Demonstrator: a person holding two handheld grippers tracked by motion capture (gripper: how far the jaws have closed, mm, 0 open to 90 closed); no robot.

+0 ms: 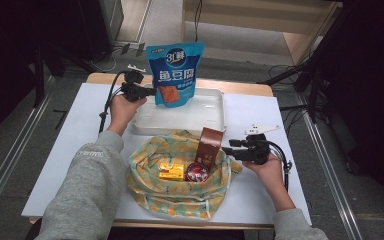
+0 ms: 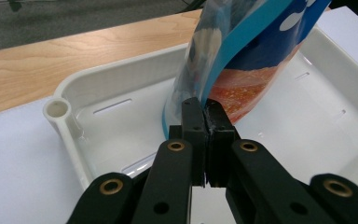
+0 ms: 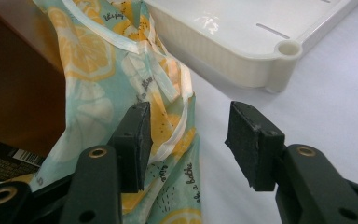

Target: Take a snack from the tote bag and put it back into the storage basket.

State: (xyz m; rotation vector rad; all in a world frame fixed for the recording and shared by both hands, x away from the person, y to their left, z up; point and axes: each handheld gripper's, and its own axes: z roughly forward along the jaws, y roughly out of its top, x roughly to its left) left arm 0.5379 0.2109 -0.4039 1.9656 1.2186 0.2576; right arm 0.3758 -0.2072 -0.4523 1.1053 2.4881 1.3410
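light: bright overhead, dark surroundings | glare: white tray [image 3: 242,56] | blur: soft high view

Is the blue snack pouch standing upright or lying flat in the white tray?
Upright. The blue snack pouch stands tall over the white tray, with the left tongs shut on its lower edge.

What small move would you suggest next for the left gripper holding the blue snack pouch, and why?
Probably lower the blue snack pouch a little, then open. The left gripper is shut on its edge, and the pouch stands upright over the white tray, apparently already where it belongs.
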